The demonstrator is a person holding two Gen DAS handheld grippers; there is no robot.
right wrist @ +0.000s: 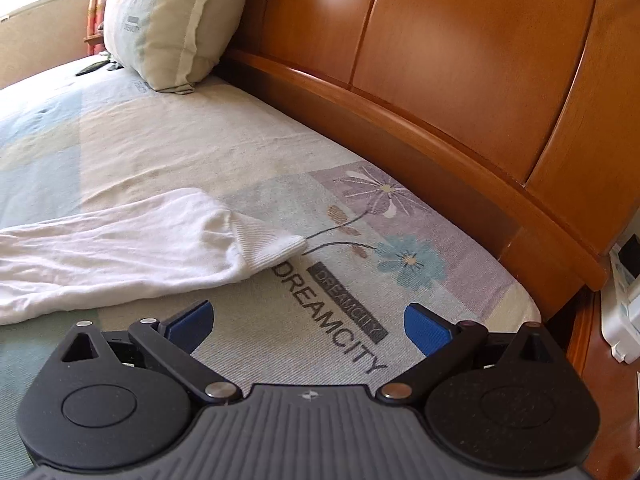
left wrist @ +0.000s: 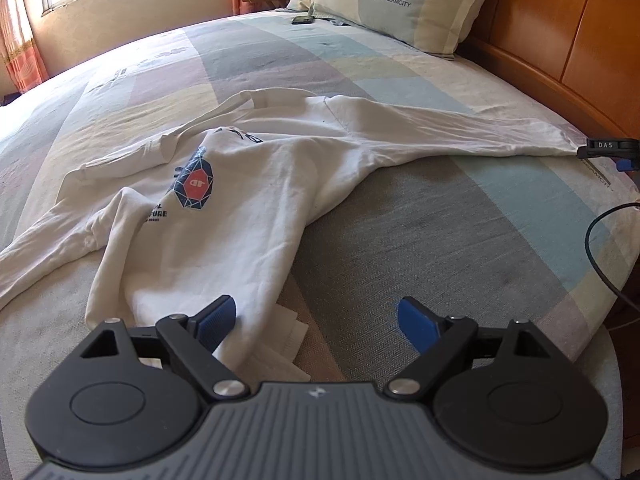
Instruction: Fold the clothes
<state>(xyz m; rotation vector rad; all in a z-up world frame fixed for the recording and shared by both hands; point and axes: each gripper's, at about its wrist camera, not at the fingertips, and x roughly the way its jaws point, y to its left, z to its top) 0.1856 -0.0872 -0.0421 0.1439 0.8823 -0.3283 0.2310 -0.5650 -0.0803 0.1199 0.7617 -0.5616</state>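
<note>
Your left gripper (left wrist: 316,322) is hovering wide open over the near hem of the white sweatshirt (left wrist: 248,184), its left pad resting against the cloth. Your right gripper (right wrist: 307,326) is also gaping wide, holding nothing, with the sleeve cuff (right wrist: 268,246) lying just beyond it on the bedsheet (right wrist: 160,140), slightly left.

Sweatshirt (left wrist: 248,184): on the bed (left wrist: 440,216), mid-mattress.
Its sleeve (right wrist: 132,248): stretched toward the headboard (right wrist: 460,80), cuff (right wrist: 268,248) beside the sheet's flower print (right wrist: 380,216).
Pillow (left wrist: 404,0): against the headboard.
Phone (left wrist: 303,20): just before the pillow.
Left gripper (left wrist: 316,322): over the sweatshirt's near hem.
</note>
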